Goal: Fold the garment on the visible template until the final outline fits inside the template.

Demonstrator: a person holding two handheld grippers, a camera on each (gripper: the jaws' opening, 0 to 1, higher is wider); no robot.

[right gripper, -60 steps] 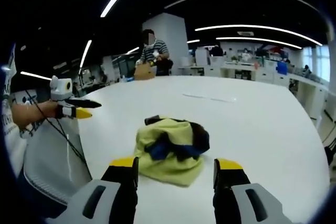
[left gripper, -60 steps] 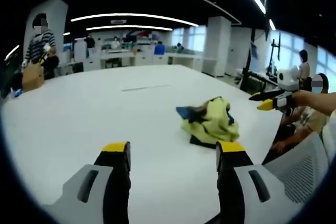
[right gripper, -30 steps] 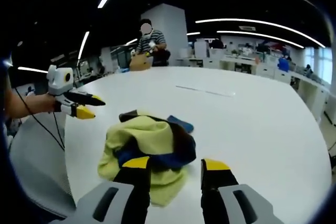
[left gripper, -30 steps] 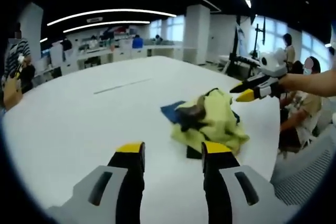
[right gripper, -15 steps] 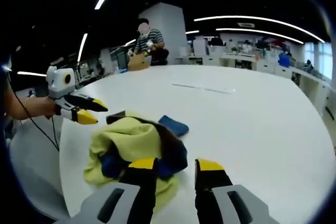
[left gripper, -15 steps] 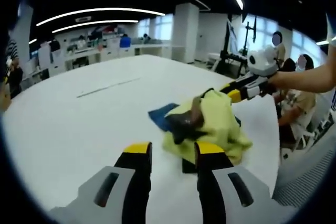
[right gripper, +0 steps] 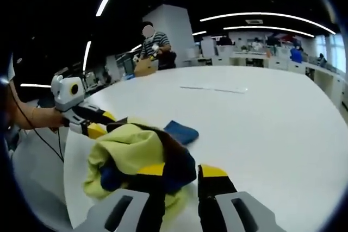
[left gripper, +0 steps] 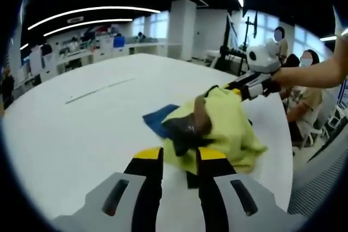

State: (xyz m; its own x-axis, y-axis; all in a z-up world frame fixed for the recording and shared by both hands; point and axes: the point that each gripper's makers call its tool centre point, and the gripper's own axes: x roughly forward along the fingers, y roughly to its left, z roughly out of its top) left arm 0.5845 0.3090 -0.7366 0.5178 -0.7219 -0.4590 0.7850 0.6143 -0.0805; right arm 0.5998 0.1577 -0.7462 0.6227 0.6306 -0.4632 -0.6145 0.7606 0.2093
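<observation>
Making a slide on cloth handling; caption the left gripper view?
Two tools close on a crumpled yellow, blue and brown garment on a round white table.

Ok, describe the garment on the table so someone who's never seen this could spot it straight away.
Start from the big white table. Near its edge, between the two tongs, sits the garment, a crumpled heap rather than anything laid flat. It is pale yellow with dark brown and blue parts showing, the one coloured thing on the white top.
</observation>
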